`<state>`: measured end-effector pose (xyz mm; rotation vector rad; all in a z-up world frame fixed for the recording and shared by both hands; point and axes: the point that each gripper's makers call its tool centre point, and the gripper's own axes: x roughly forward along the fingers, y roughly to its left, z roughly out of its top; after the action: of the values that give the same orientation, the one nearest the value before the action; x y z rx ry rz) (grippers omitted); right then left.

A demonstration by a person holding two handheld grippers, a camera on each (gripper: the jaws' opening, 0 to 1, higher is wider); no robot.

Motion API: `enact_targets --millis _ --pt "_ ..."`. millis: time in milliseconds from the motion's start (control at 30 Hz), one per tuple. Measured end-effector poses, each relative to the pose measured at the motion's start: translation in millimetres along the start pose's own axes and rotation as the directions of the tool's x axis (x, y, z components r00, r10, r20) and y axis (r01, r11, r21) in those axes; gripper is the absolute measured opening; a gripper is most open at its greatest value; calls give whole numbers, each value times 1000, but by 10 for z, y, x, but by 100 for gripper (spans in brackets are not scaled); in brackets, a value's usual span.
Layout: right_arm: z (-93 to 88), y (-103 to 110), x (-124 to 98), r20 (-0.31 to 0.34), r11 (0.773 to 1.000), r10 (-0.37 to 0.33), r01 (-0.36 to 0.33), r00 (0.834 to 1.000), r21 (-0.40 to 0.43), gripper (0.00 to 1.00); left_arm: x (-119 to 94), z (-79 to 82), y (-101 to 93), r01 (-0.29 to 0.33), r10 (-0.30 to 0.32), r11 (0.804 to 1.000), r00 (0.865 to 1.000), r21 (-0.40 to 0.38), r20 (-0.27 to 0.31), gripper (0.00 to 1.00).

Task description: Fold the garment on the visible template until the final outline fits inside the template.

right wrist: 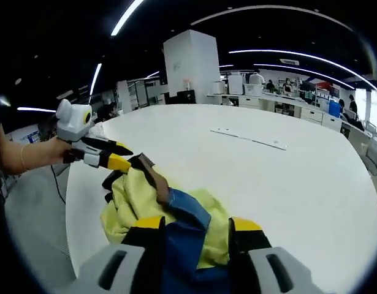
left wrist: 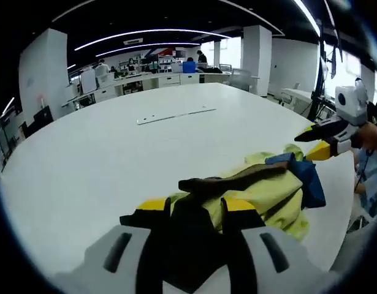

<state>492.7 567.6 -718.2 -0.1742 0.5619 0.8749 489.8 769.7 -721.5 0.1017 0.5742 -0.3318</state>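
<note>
Up close in the left gripper view, the left gripper (left wrist: 197, 211) has its fingers clamped on a bunched yellow, blue and dark garment (left wrist: 262, 190) on the white desk (left wrist: 114, 159). Meanwhile, in the right gripper view, the right gripper (right wrist: 194, 229) grips the garment's blue part (right wrist: 185, 214).

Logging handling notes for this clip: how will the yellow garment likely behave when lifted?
Probably floppy: the yellow garment lies crumpled on the table. Likely light and sagging between the left hand-held gripper and right hand-held gripper, which pinch its ends.
</note>
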Motion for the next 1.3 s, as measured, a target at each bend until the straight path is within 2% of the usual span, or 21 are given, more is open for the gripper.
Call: enact_targets --millis 100,233,367,467,600,667,733,800,867,933,1100,1167,1233,1300 --pt "-32 14 57 -13 1000 13 -13 1000 -11 32 37 -12 1 5 -5 1000 1000 8 -9 28" --pt "-33 14 117 -13 1000 19 -20 1000 -21 25 90 -7 30 8 -7 1000 1000 24 -18 10" --pt "-16 4 175 -9 999 19 -20 1000 -35 20 138 -30 56 5 -4 999 1000 47 -29 8" --pt "-21 4 196 -11 998 21 -21 1000 -51 12 149 -74 75 -6 11 996 999 86 -53 0" --pt "-45 8 204 -17 998 27 -28 1000 -65 1 124 -79 86 -22 31 991 998 130 -62 0" --pt "-23 13 176 -6 997 30 -30 1000 -65 0 100 -62 93 -24 31 991 998 130 -57 0" --pt "37 12 143 23 999 32 -31 999 -31 0 58 -27 114 -30 36 992 998 123 -48 0" --pt "105 11 109 50 999 36 -36 998 1 0 5 28 133 -33 37 993 999 115 -30 0" --pt "205 -1 48 86 999 34 -36 996 22 0 -61 102 207 -74 74 993 997 92 -6 0" --pt "289 -13 -14 107 999 27 -31 994 29 0 -128 167 223 -71 70 993 997 90 9 0" --pt "492 -30 -151 148 1000 10 -11 989 5 0 -284 407 247 -74 69 995 995 70 66 0" --pt "598 -43 -208 168 1000 1 1 986 -13 0 -326 503 240 -66 60 995 995 71 82 0" --pt "706 -86 -272 184 999 -21 27 983 -29 0 -364 650 192 -30 22 997 993 72 116 0" --pt "806 -132 -328 197 997 -41 53 980 -59 0 -407 757 205 -31 22 997 992 73 124 0"
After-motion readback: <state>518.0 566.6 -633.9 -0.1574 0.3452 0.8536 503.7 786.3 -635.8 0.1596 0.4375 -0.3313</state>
